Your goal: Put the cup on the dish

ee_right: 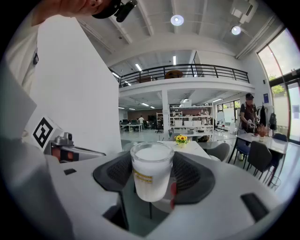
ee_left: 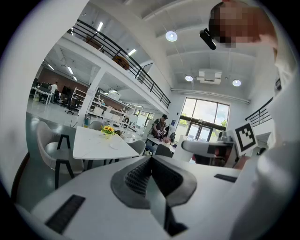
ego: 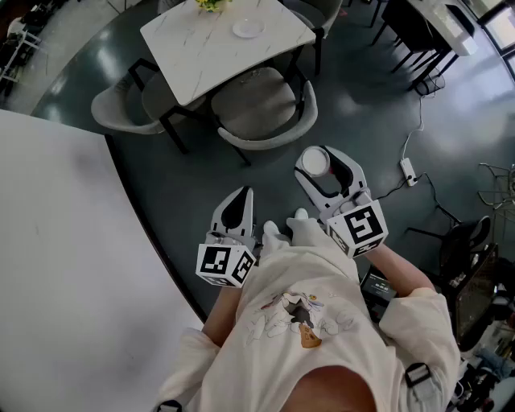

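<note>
Right hand-held gripper (ego: 320, 161) grasping cup (ee_right: 151, 171), left hand-held gripper (ego: 239, 203) clenched (empty) — dish (ego: 248, 29) well apart on table (ego: 193, 56).

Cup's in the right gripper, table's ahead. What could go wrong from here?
The cup hangs in the right gripper over the floor, short of the table; a slip would drop it. The dish lies beyond a chair, close to the flowers, so the reach could clip either.
</note>
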`<control>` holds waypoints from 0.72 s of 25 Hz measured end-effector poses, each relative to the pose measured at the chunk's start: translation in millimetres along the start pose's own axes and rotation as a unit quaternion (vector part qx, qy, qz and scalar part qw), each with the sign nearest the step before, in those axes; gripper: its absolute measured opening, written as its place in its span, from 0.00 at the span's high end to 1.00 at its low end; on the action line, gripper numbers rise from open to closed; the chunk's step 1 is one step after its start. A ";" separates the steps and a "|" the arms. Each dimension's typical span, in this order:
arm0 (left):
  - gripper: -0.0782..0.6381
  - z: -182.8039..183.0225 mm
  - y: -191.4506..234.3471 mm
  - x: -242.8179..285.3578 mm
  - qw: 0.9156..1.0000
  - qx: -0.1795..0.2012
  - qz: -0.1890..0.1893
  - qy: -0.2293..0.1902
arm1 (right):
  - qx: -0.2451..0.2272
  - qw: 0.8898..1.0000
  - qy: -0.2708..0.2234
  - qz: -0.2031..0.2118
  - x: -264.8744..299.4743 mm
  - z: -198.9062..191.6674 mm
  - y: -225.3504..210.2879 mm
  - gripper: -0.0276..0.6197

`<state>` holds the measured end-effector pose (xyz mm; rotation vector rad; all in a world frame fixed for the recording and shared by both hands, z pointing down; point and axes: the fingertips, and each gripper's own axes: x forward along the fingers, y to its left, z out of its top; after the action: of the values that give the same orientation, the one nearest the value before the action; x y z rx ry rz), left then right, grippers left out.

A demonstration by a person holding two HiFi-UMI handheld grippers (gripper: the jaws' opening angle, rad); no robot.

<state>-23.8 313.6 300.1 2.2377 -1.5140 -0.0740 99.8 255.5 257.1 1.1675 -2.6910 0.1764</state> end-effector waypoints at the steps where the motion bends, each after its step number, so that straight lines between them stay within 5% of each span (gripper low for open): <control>1: 0.89 -1.8 -4.8 -1.2 1.000 -0.003 0.000 0.003 | -0.005 1.000 0.004 -0.001 -4.8 -6.5 4.8 0.55; 12: 0.89 -23.8 -50.4 0.2 1.000 -0.014 0.004 0.023 | 0.015 0.999 -0.035 0.023 -54.9 -8.0 24.5 0.55; 18: 0.89 -36.3 -66.0 -2.9 0.999 -0.019 0.020 0.031 | 0.019 0.999 -0.009 0.031 -79.3 -24.0 7.8 0.55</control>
<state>42.8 348.1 307.2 2.1599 -1.5106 -0.0218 150.3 321.5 261.8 1.1023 -2.7521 0.2286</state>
